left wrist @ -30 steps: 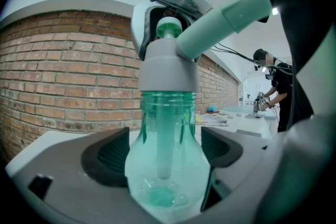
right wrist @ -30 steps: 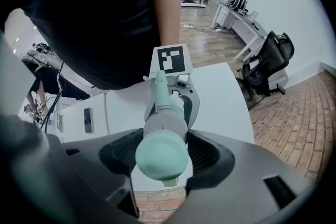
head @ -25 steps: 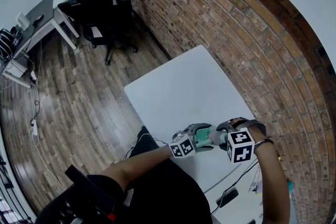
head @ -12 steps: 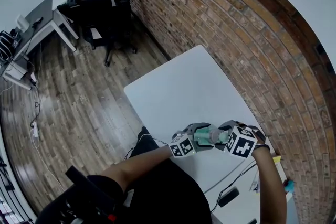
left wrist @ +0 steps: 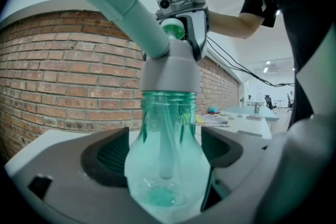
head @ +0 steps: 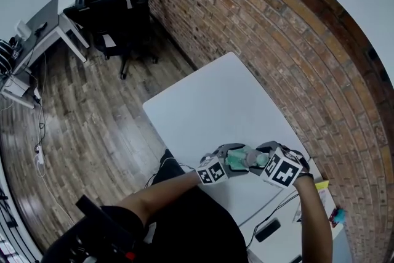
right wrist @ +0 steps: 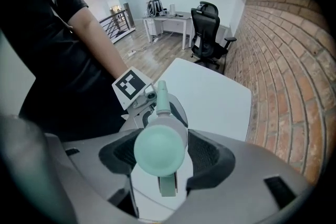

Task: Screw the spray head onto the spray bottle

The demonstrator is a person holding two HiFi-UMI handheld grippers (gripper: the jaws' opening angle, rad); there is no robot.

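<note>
The spray bottle (left wrist: 168, 165), translucent green, stands upright in the left gripper view with its long axis running from 6 o'clock to 12 o'clock. The spray head (left wrist: 169, 68) is seated on its neck, the grey collar covers the top of the thread, and the nozzle arm points toward 10 o'clock. How far the thread is run down cannot be read from the collar. The left hand-held gripper (left wrist: 168, 152) approaches from the side and pinches the bulb of the bottle, one pad on each flank. The right hand-held gripper (right wrist: 160, 157) comes down from 12 o'clock, so it looks almost straight along the bottle's axis. In the right gripper view the round mint cap of the head fills the gap, and the pads appear to press on the grey body at 9 o'clock and 3 o'clock. In the head view the head lies at 3 o'clock of the bottle body, with the left marker cube at 8 o'clock and the right marker cube at 4 o'clock. The assembly is held over the near end of the white tabletop (head: 209, 108). The coming move probably depends on this alignment: the right hand-held gripper is nearer the head and in line with the thread, so it should turn the head while the left holds the bottle still.
</note>
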